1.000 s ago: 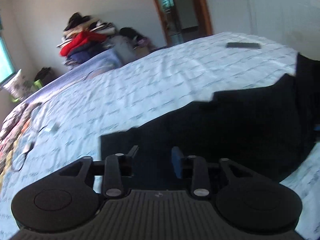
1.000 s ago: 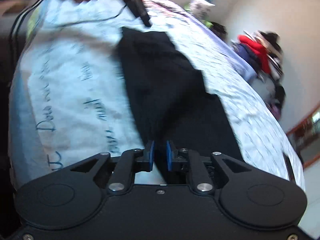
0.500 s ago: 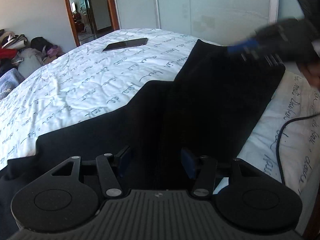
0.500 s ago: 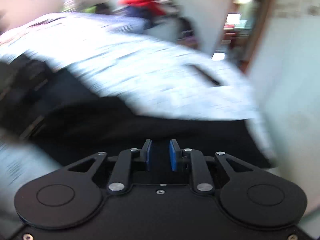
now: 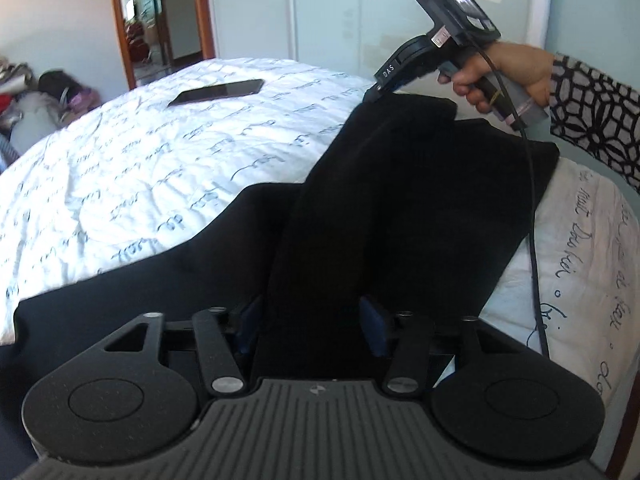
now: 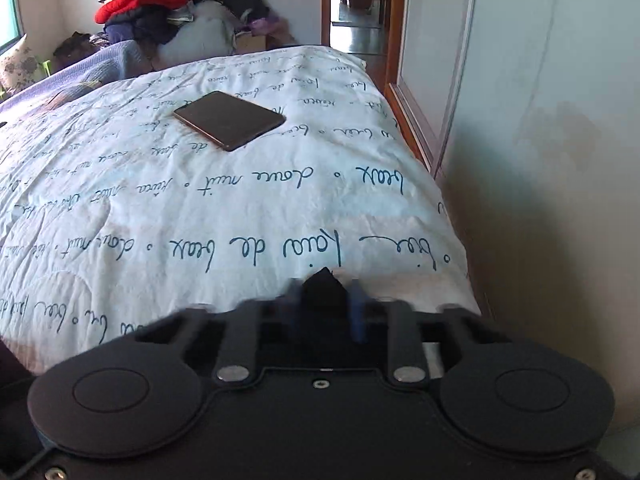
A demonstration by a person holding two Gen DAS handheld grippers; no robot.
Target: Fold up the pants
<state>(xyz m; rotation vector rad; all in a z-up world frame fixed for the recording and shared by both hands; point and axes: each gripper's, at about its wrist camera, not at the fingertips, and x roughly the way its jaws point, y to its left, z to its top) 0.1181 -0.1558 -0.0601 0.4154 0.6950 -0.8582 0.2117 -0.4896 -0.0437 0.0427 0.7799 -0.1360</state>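
The black pants (image 5: 400,208) lie on the white bed cover (image 5: 140,168), with one part lifted into a ridge running from my left gripper up to my right gripper. My left gripper (image 5: 312,324) has its blue pads wide apart, with the black cloth ridge lying between them. My right gripper (image 5: 378,94) shows in the left wrist view, held by a hand, pinching the far end of the pants. In the right wrist view the right gripper (image 6: 325,312) has a tuft of black cloth (image 6: 323,286) between its blurred blue pads.
A dark phone (image 5: 218,92) lies on the bed cover beyond the pants; it also shows in the right wrist view (image 6: 230,120). A pile of clothes (image 6: 148,8) stands at the far wall. A wardrobe door (image 6: 520,100) runs along the bed's right side. A cable (image 5: 534,240) hangs from the right gripper.
Both grippers swung round to face the far end of the bed. The right gripper carried a pant end across and now holds it raised. The left gripper's pads have stayed wide apart around the cloth.
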